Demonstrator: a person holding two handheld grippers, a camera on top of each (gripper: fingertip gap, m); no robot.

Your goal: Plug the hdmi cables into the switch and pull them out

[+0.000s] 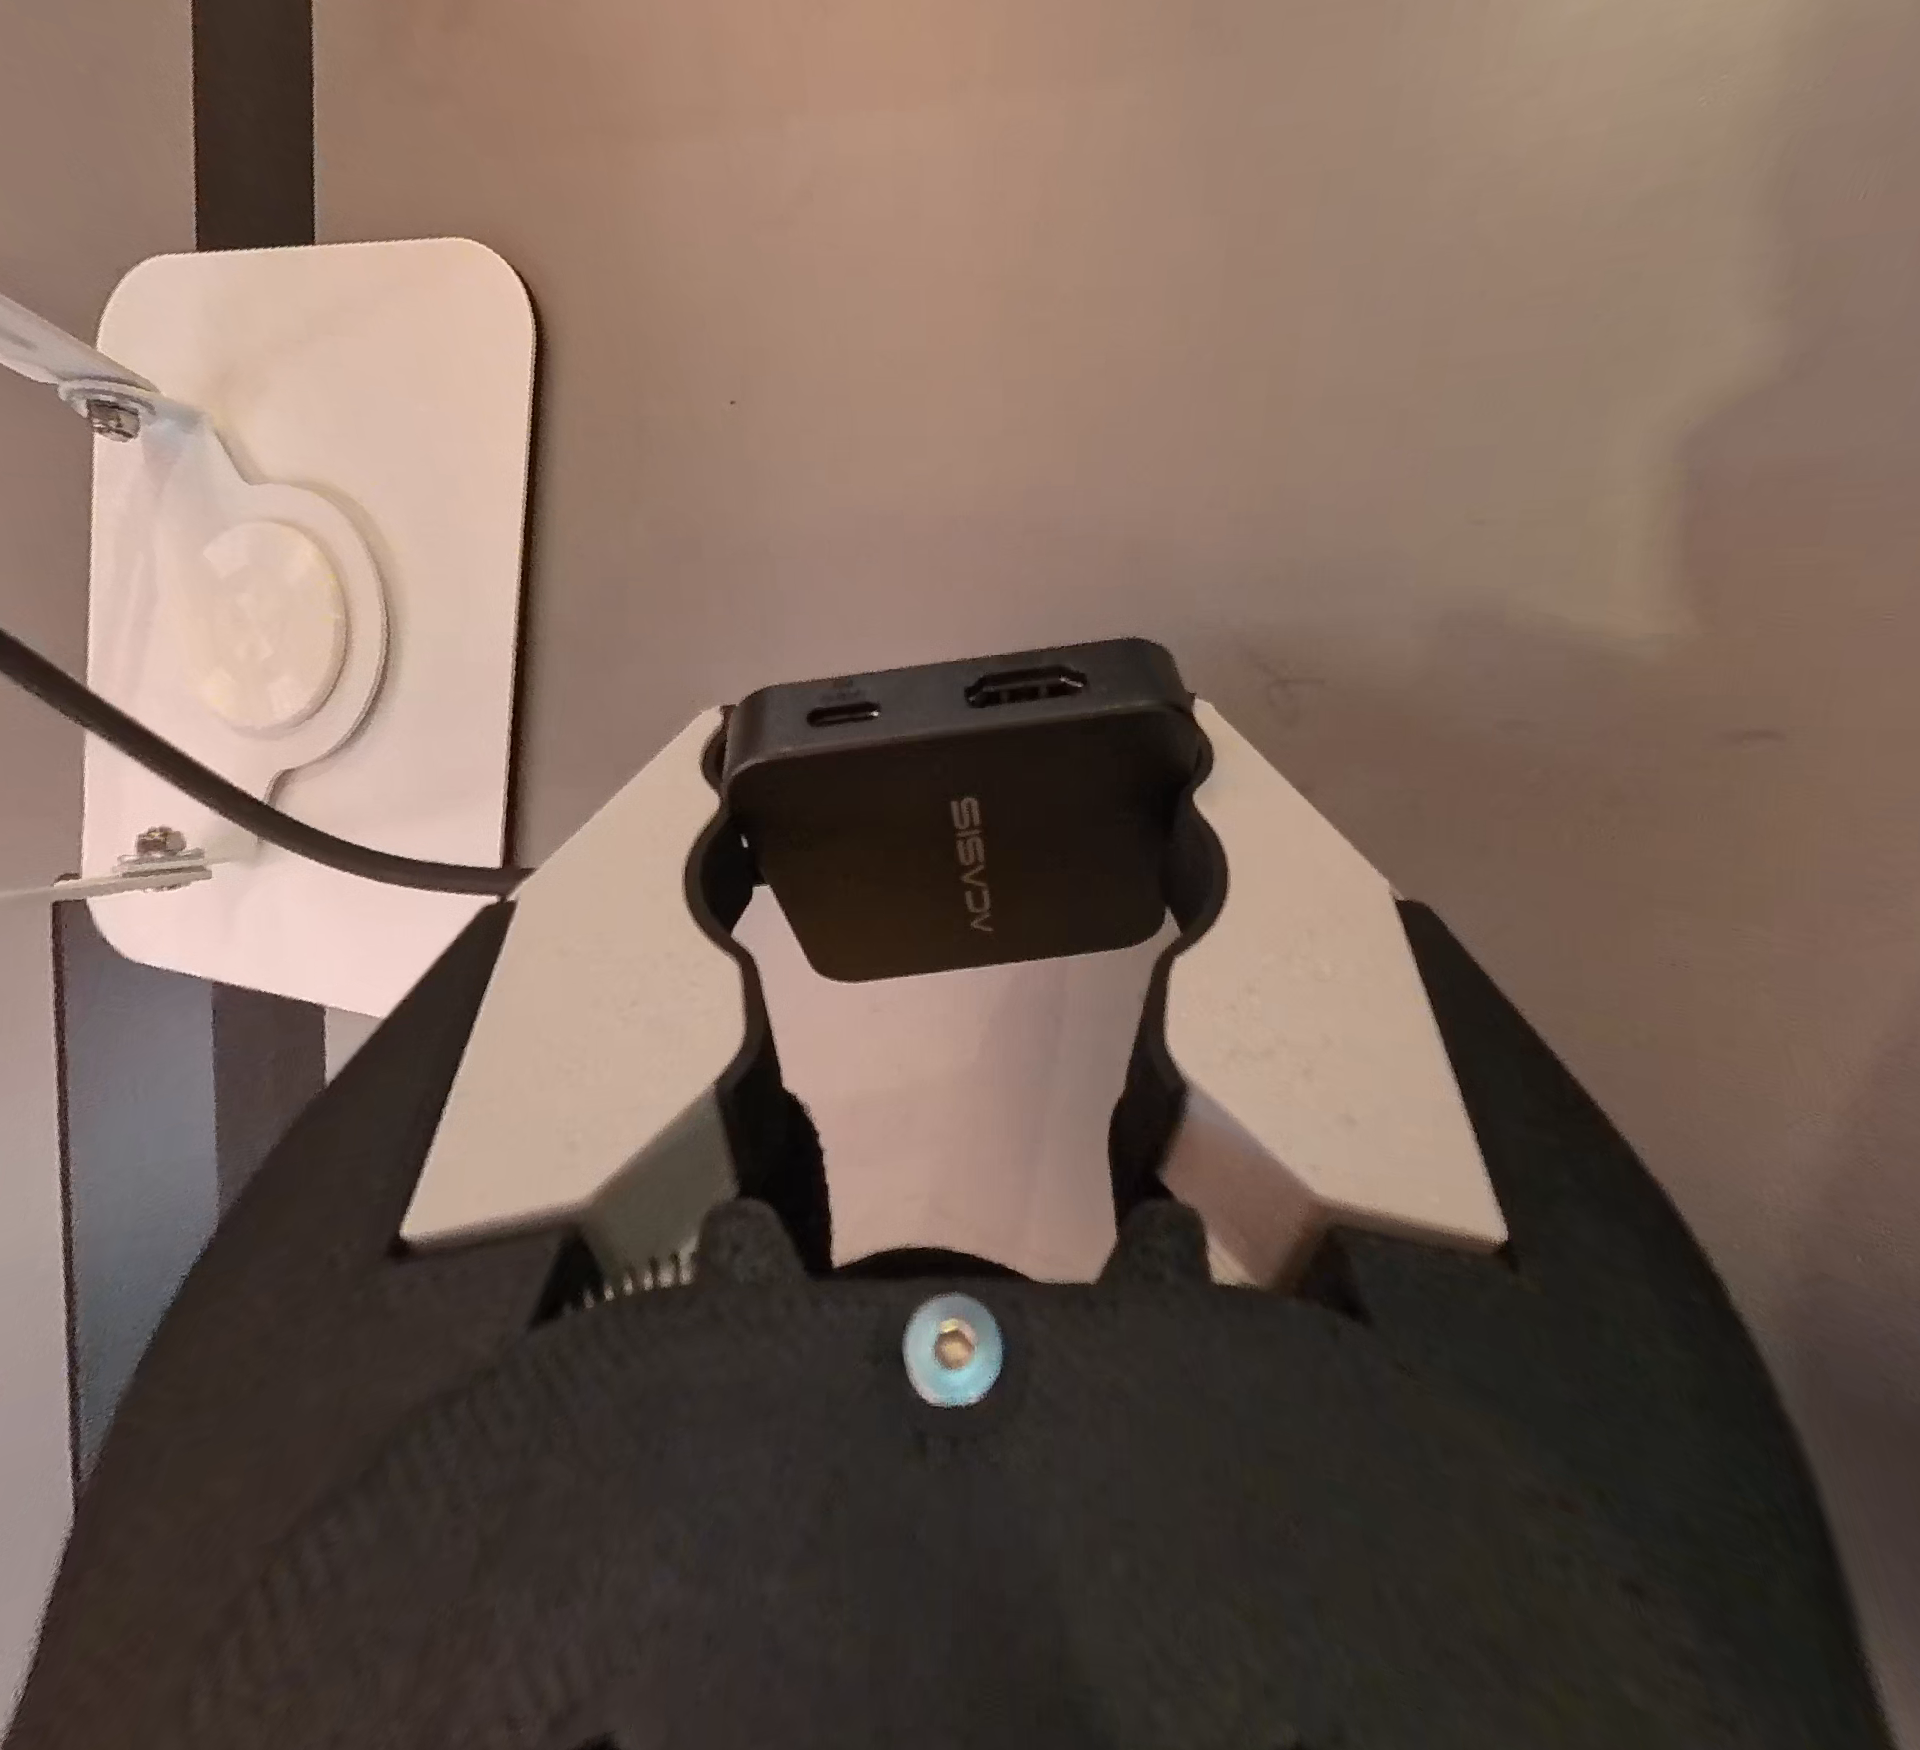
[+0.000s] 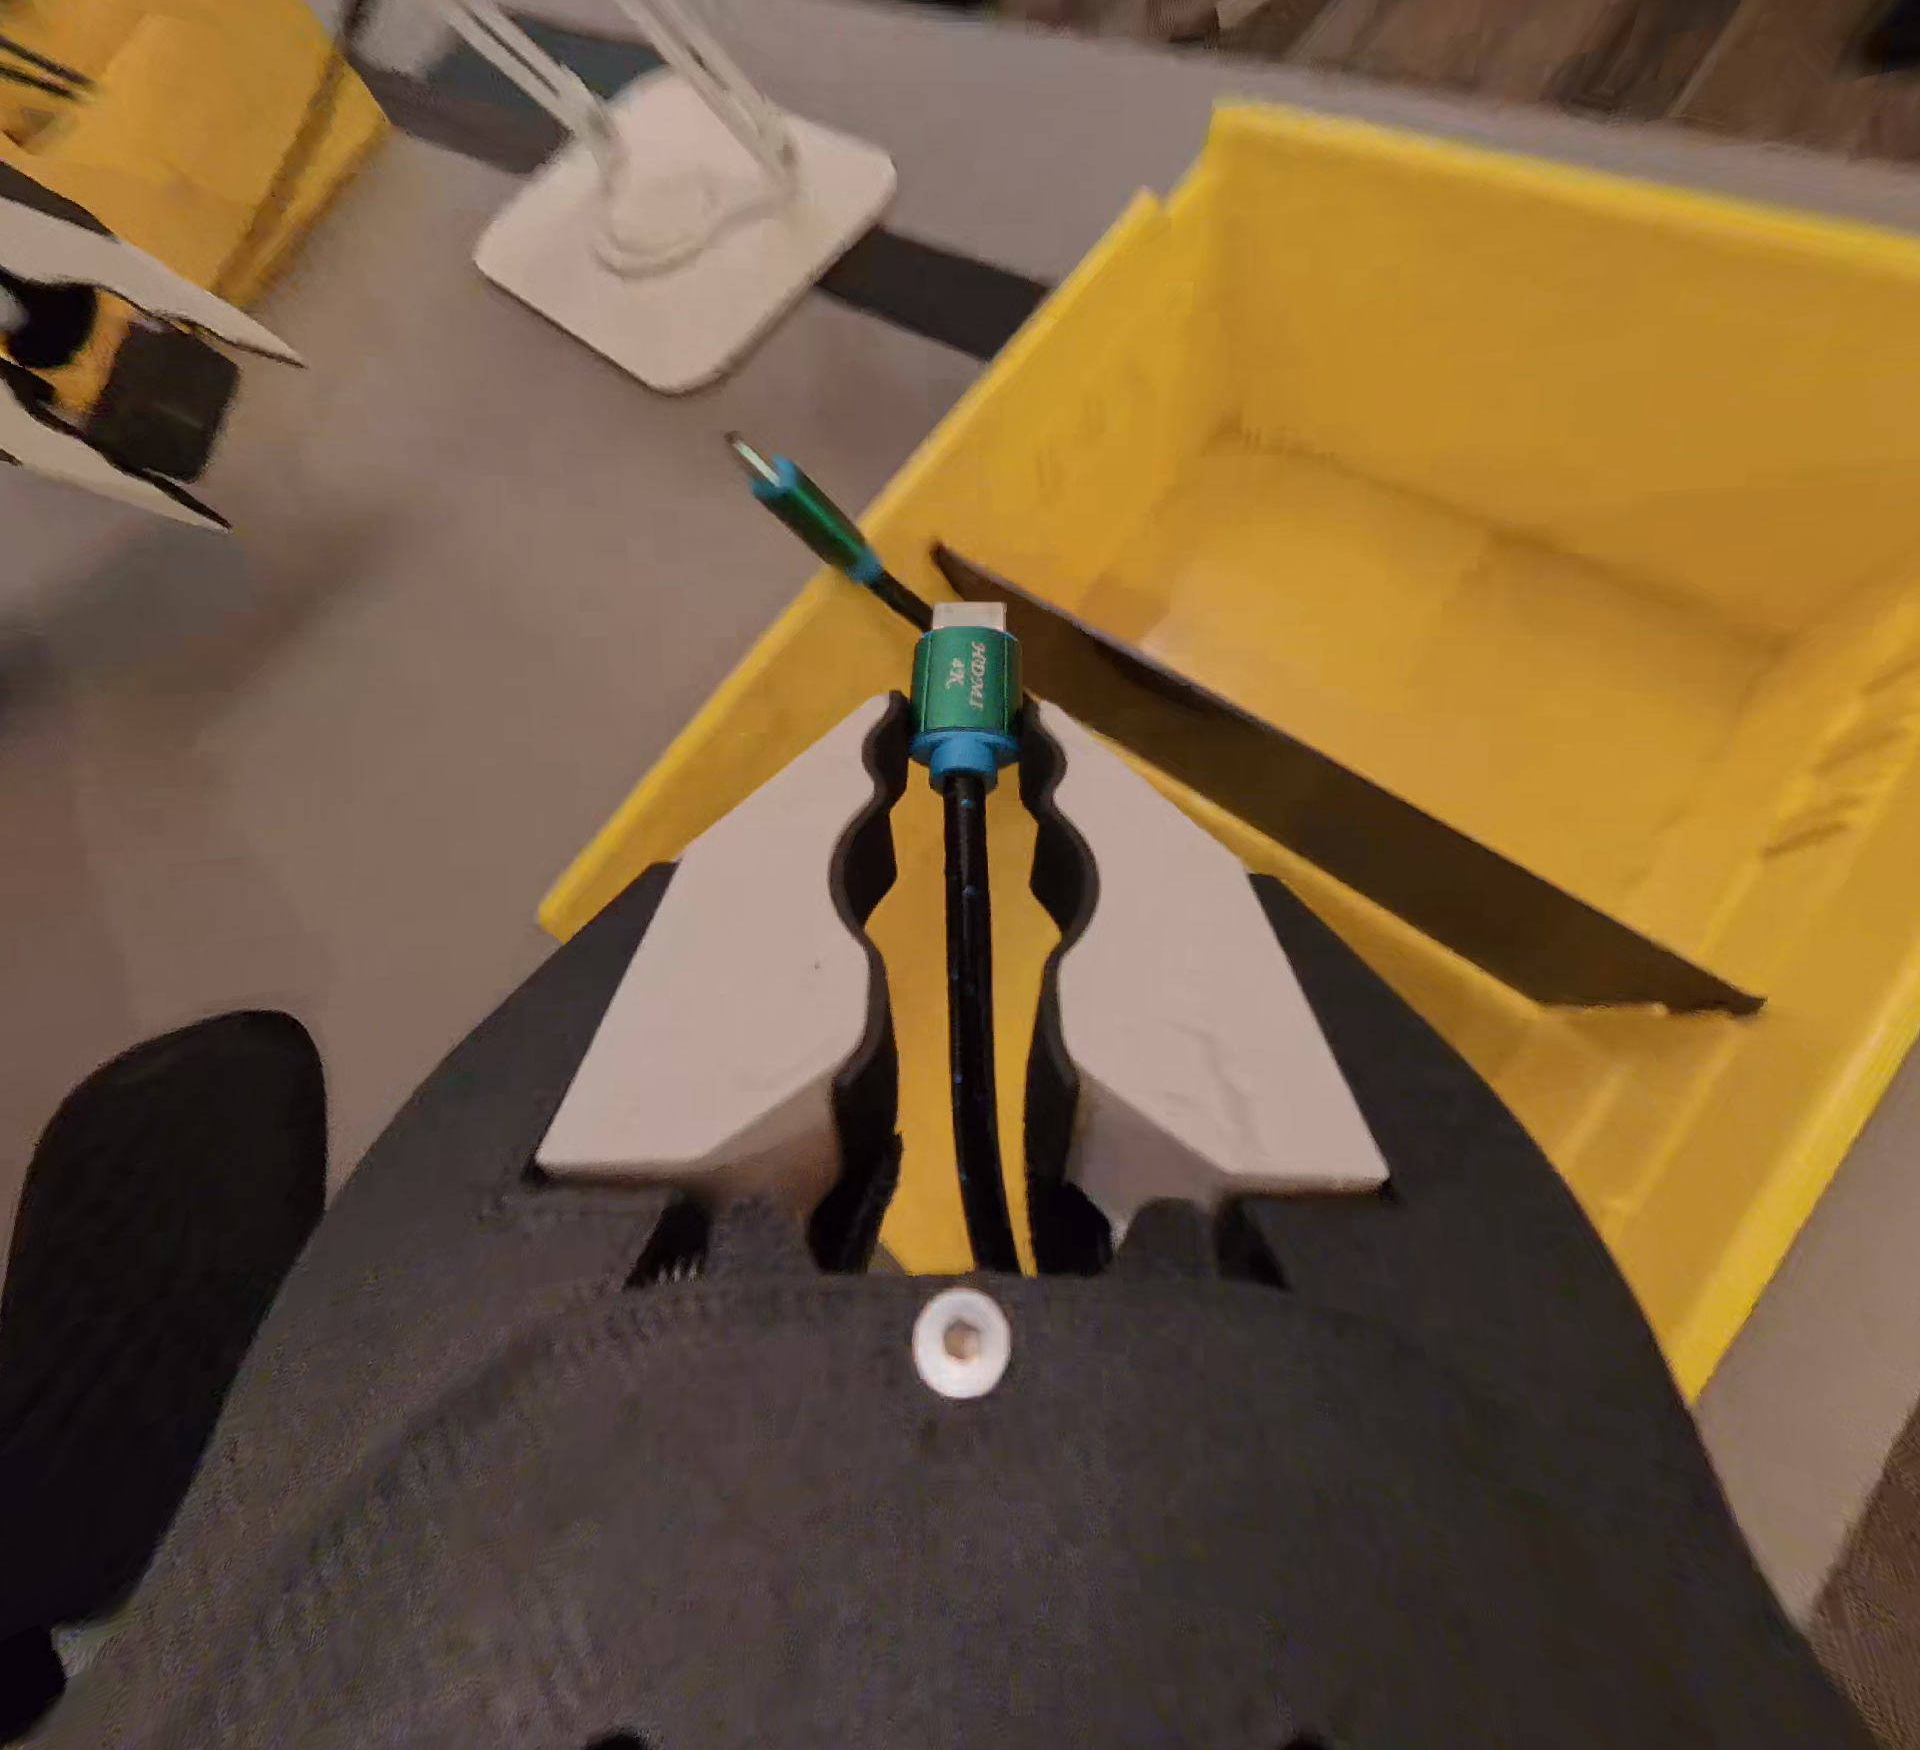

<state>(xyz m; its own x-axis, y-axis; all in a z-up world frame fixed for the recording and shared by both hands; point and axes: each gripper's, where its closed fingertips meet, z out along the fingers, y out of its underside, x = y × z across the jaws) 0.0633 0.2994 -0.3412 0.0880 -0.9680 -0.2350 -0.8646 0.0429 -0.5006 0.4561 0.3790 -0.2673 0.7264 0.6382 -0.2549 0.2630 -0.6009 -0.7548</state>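
My left gripper (image 1: 961, 765) is shut on a small black HDMI switch (image 1: 961, 827) and holds it above the grey table, its empty port side facing away from me. It also shows at the far left of the right wrist view (image 2: 156, 412), blurred. My right gripper (image 2: 966, 713) is shut on the green HDMI plug (image 2: 964, 687) of a black braided cable (image 2: 977, 1004) that runs back between the fingers. The plug's metal tip points forward. A second green plug (image 2: 805, 511) with a metal tip lies by the edge of the yellow bin.
An open yellow bin (image 2: 1039, 412) with a black divider (image 2: 1299, 807) stands right of centre. A white stand base (image 1: 312, 620) sits on the table, also in the right wrist view (image 2: 675, 246). A black cord (image 1: 208, 786) crosses it. Another yellow bin (image 2: 197, 100) is at far left.
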